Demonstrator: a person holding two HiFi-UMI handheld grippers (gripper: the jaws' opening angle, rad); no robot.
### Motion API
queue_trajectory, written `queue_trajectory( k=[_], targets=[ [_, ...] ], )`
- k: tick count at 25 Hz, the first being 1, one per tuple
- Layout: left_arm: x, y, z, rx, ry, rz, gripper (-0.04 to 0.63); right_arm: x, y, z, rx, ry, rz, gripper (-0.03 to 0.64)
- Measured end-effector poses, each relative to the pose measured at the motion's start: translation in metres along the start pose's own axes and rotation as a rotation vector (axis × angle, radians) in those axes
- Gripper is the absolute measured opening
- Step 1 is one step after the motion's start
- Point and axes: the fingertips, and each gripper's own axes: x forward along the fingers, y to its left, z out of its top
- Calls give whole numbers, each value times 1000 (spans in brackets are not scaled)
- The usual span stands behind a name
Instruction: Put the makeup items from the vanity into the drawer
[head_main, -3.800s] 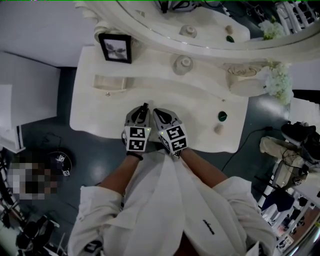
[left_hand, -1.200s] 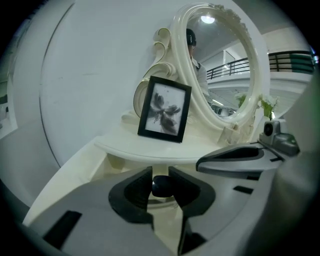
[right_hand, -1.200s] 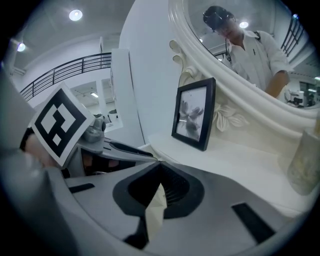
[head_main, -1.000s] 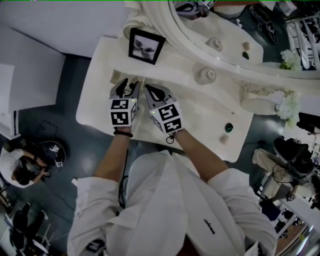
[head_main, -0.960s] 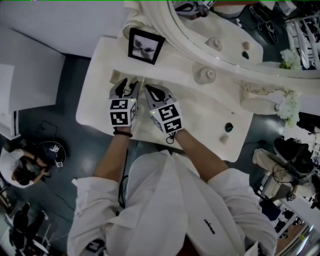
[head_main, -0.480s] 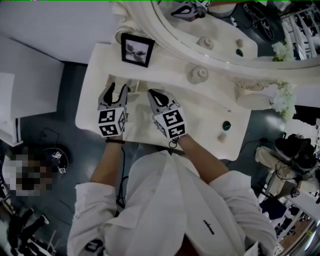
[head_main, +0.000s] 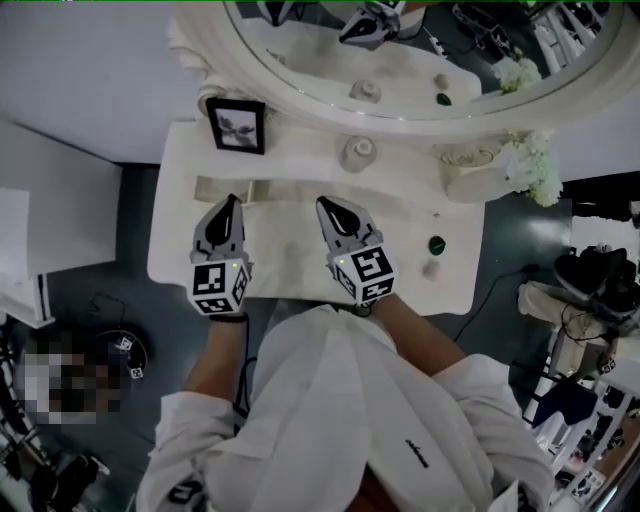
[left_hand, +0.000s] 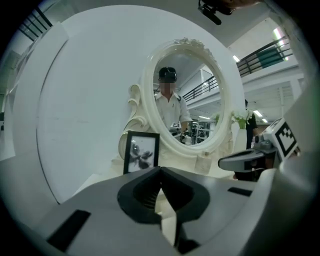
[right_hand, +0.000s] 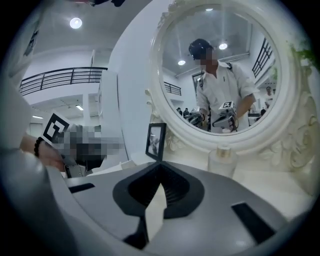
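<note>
Your left claw (head_main: 232, 203) has just snapped shut on nothing and your right claw (head_main: 326, 207) is shut and empty too, both above the surface (head_main: 290, 260), likely since the dark makeup pot (head_main: 436, 244) and pale bit (head_main: 431, 268) beside it sit far to your right.

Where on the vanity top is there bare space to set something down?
Bare: the middle strip between the right gripper and the green item, and the front left corner beside the left gripper. Crowded: the back by the frame and jar, and the right end by the flowers.
</note>
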Motion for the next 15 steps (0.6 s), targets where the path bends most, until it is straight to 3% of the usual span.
queue_trajectory(
  k=[7,15],
  targets=[
    [-4,-55,24,41,-45,-109,28,-67,-40,9,61,-76,-129,18],
    [-3,-101,54,107,-139,-162,28,-157,-86,20,123,-172,-288,17]
  ],
)
